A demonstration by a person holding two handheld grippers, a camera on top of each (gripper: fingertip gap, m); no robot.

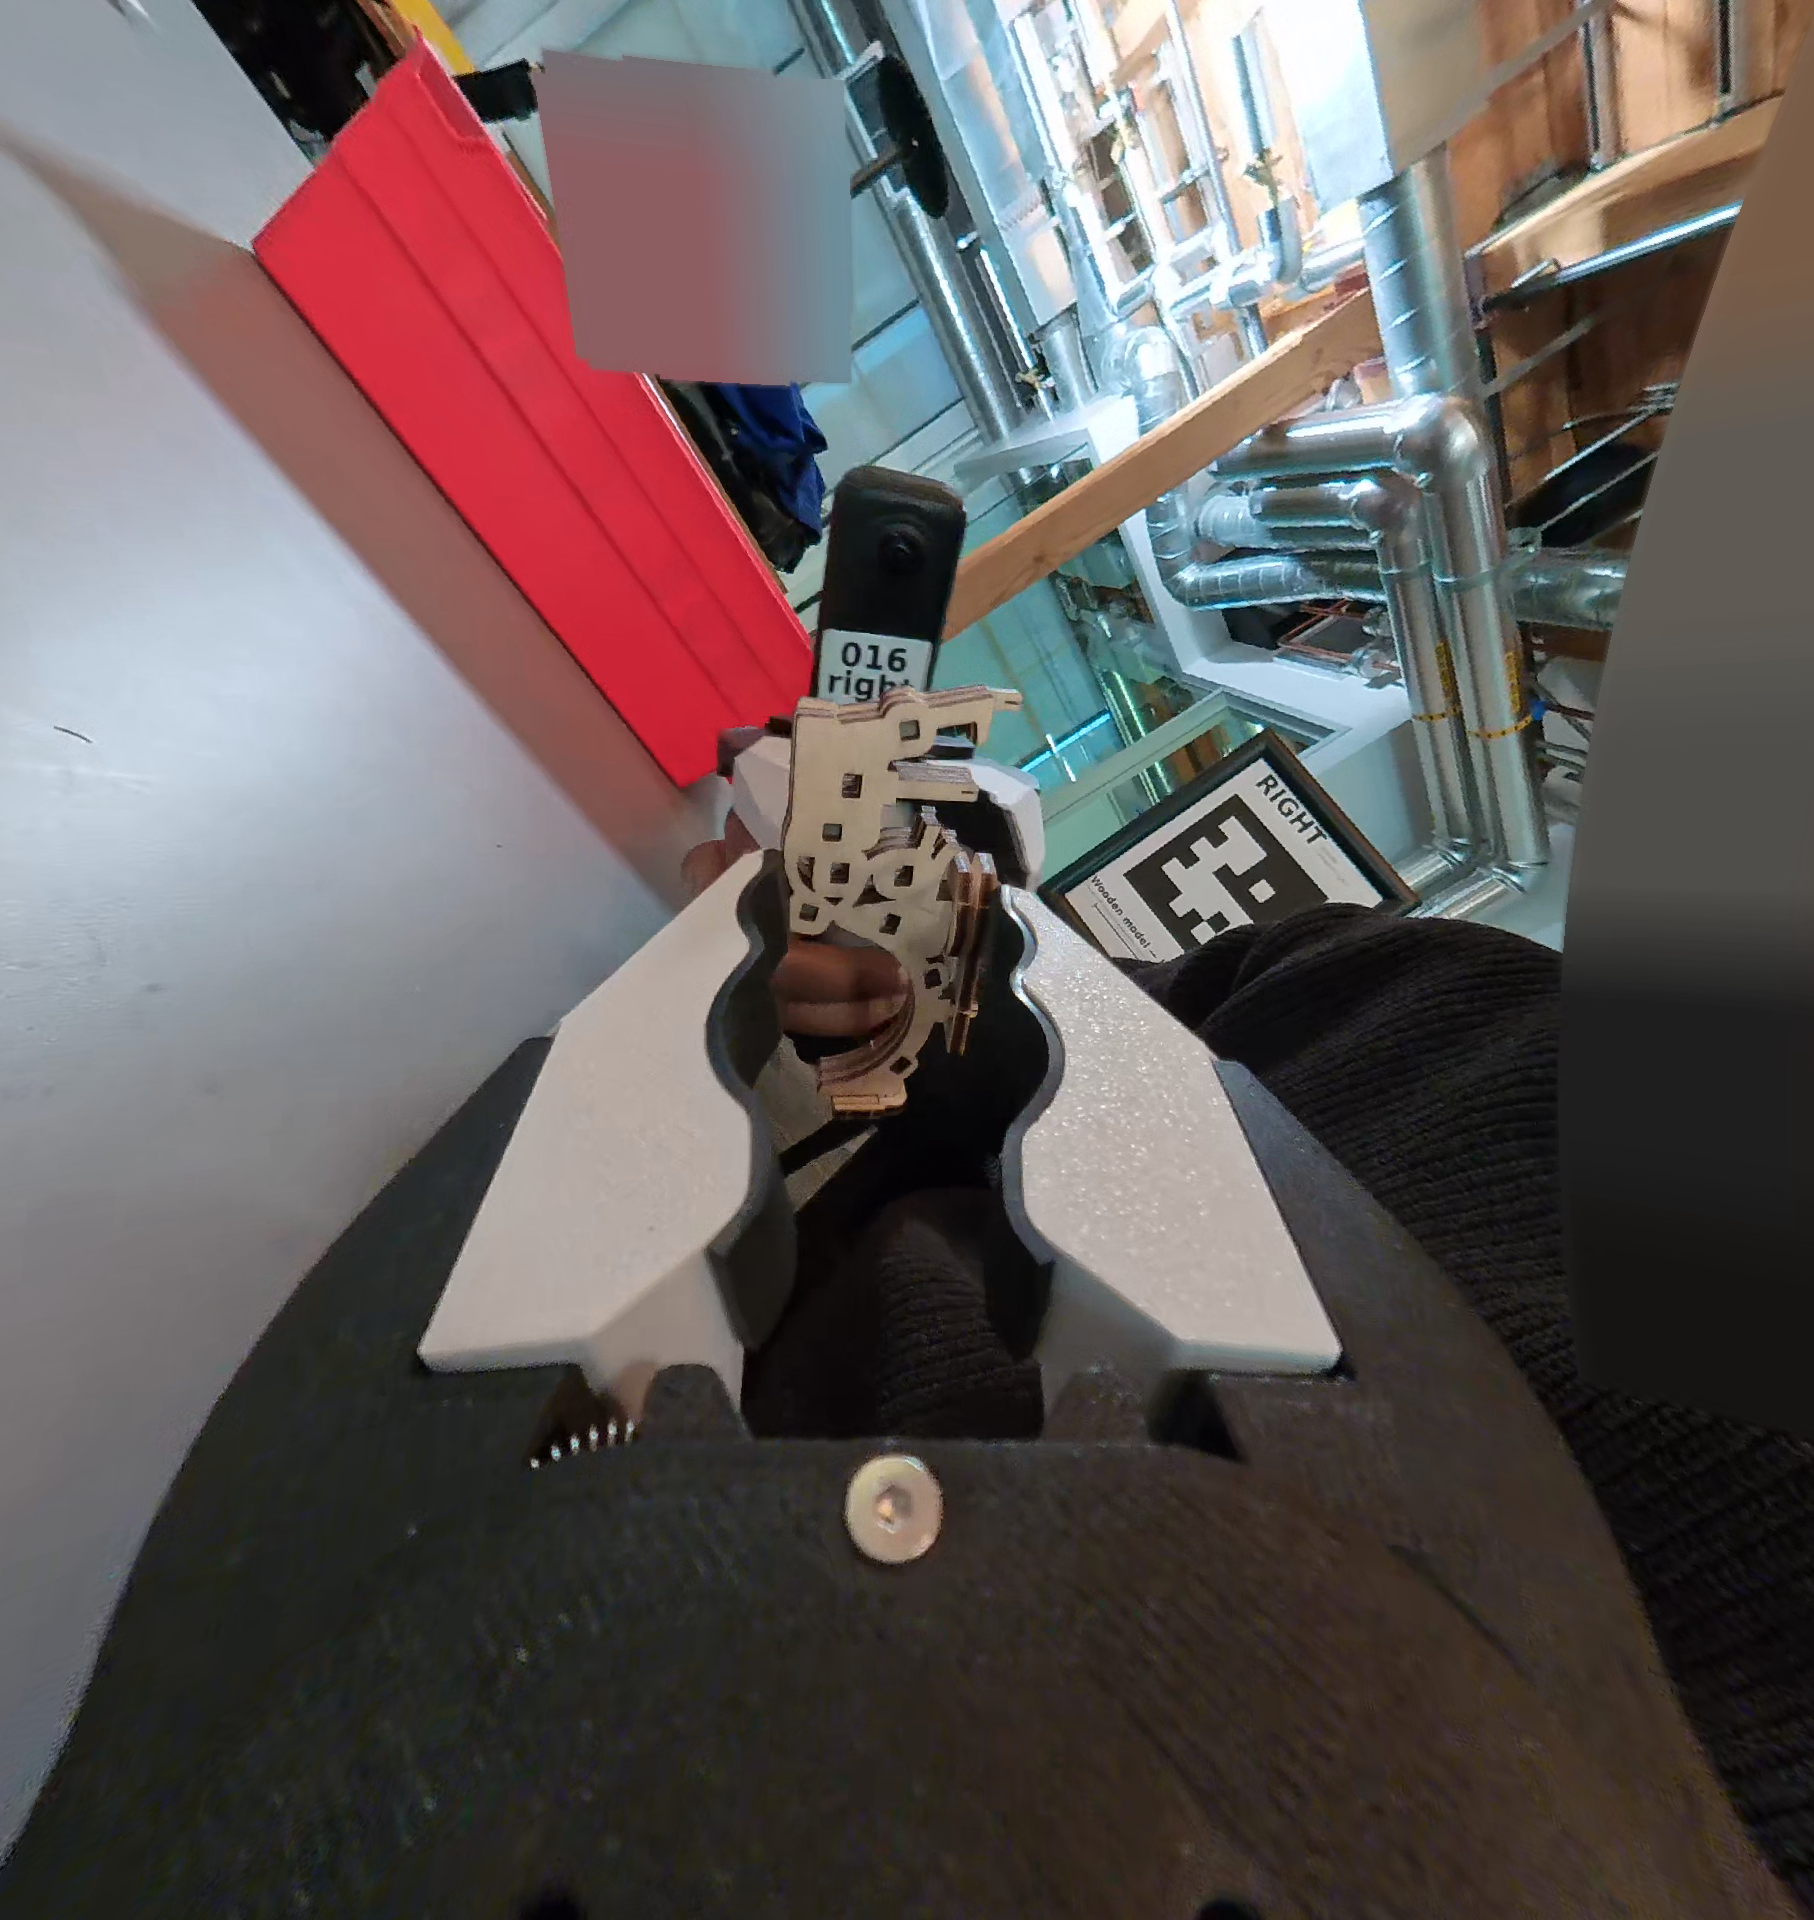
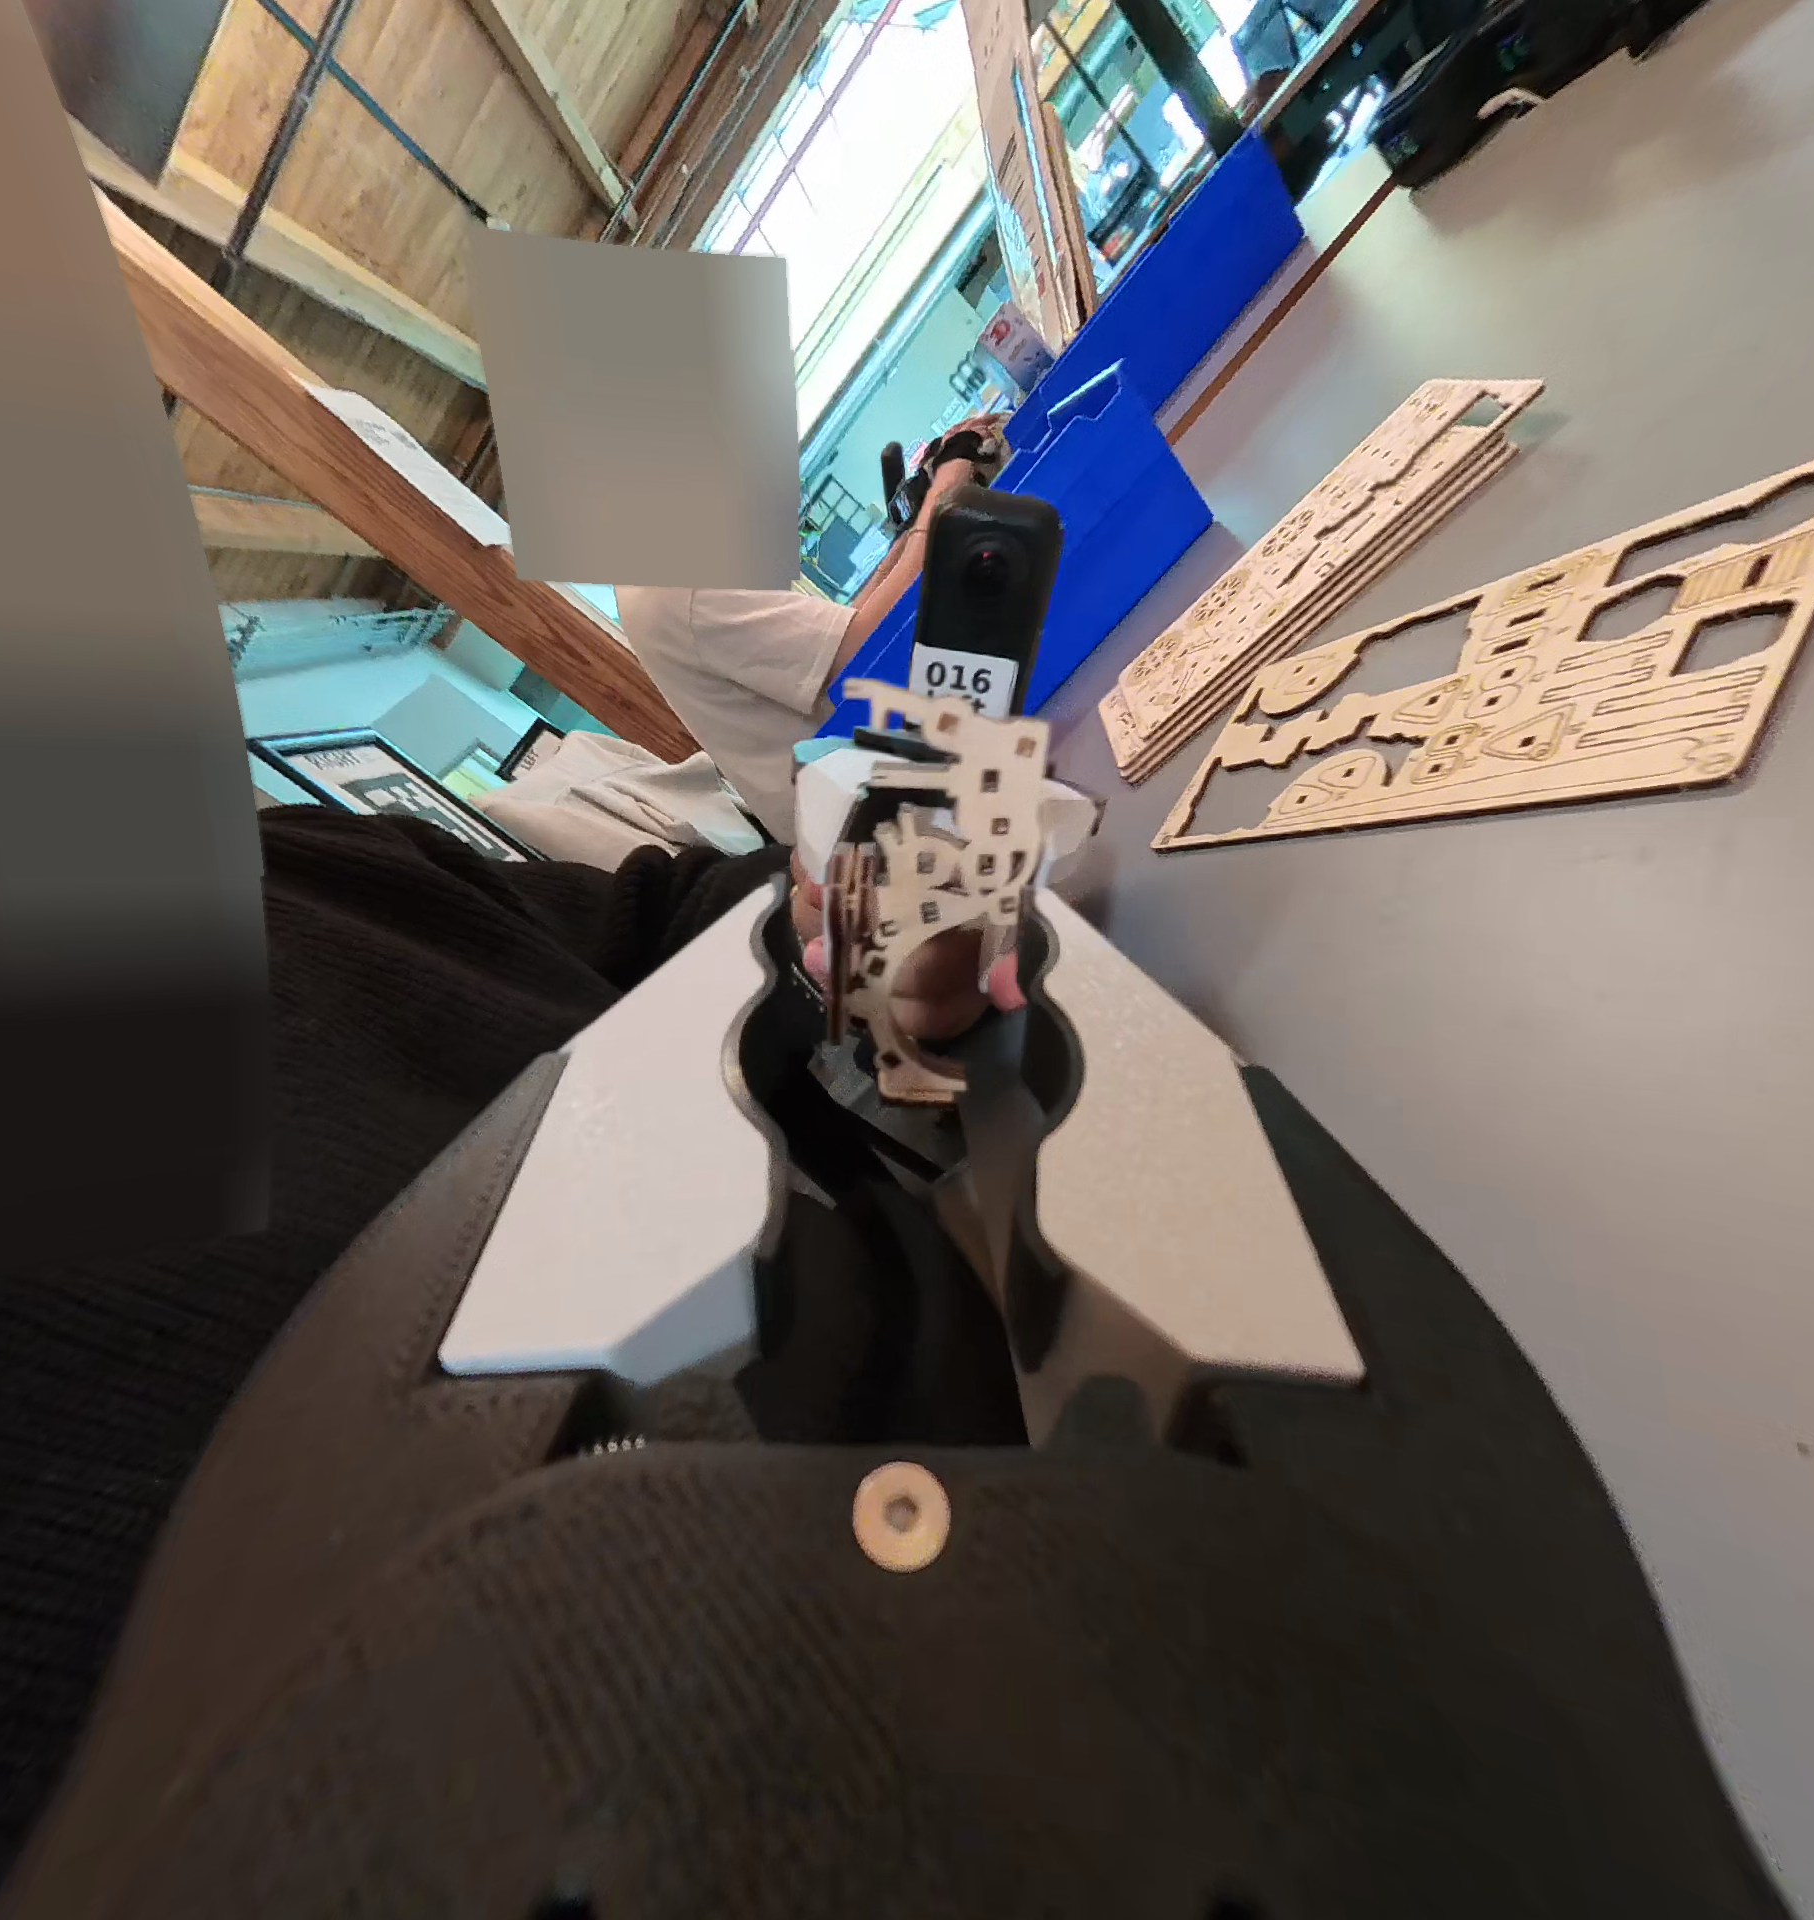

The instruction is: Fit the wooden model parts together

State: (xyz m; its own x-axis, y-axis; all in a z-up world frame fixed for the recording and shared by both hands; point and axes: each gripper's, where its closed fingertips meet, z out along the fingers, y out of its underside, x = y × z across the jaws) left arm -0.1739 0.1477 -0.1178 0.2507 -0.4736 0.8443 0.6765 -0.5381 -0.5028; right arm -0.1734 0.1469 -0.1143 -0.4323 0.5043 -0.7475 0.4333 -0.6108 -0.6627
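A pale plywood model [image 1: 861,831] made of several flat, slotted layers is held up in the air between my two grippers, which face each other. In the left wrist view my left gripper [image 1: 887,899] closes its grey fingers [image 1: 654,1039] on the model's lower part. My right gripper [image 1: 882,790] grips it from the far side with white fingertips, its black camera above. In the right wrist view the model [image 2: 976,831] sits between my right gripper's [image 2: 913,909] tips. The left gripper [image 2: 944,805] holds it from beyond. A hand behind it is partly hidden.
A grey table [image 1: 207,831] carries a red bin [image 1: 529,416] and a framed marker card [image 1: 1235,862]. Punched-out plywood sheets [image 2: 1505,707], a stack of sheets [image 2: 1318,582] and a blue bin [image 2: 1090,488] lie on the table. A black sleeve [image 1: 1402,1091] is close by, and a person in a white shirt [image 2: 737,665] stands behind. My left and right fingertips are right by each other.
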